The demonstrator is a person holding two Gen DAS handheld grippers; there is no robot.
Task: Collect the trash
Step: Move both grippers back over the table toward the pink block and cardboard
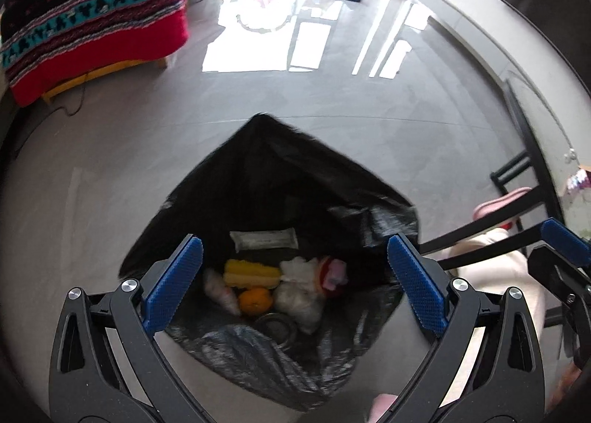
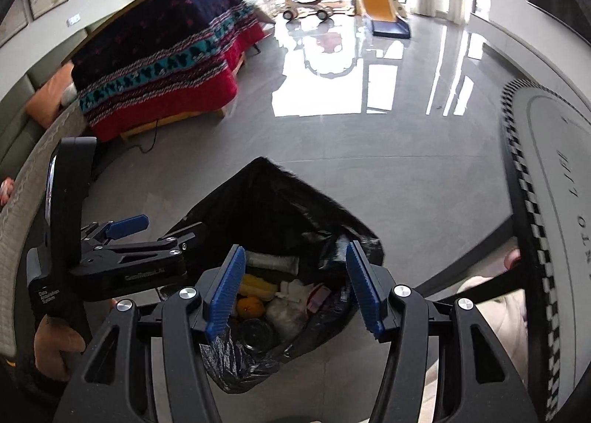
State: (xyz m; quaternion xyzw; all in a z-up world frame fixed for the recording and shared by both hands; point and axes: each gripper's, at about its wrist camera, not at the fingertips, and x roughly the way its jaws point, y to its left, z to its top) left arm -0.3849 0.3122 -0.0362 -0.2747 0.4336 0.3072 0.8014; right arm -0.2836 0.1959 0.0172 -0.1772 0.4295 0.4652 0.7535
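Black trash bag (image 1: 280, 179) lies open on the grey floor (image 1: 369, 120) — inside, an orange (image 1: 255, 300), yellow sponge (image 1: 251, 272), crumpled tissues (image 1: 299, 297), a clear wrapper (image 1: 264, 239). Left gripper (image 1: 295, 282) spread wide over the bag mouth, nothing held. Right gripper (image 2: 295, 292) partly open — also empty, just above the bag.

Black trash bag (image 1: 266, 179) far edge motion-blurred; round table (image 2: 546, 201) cut off by frame edge.
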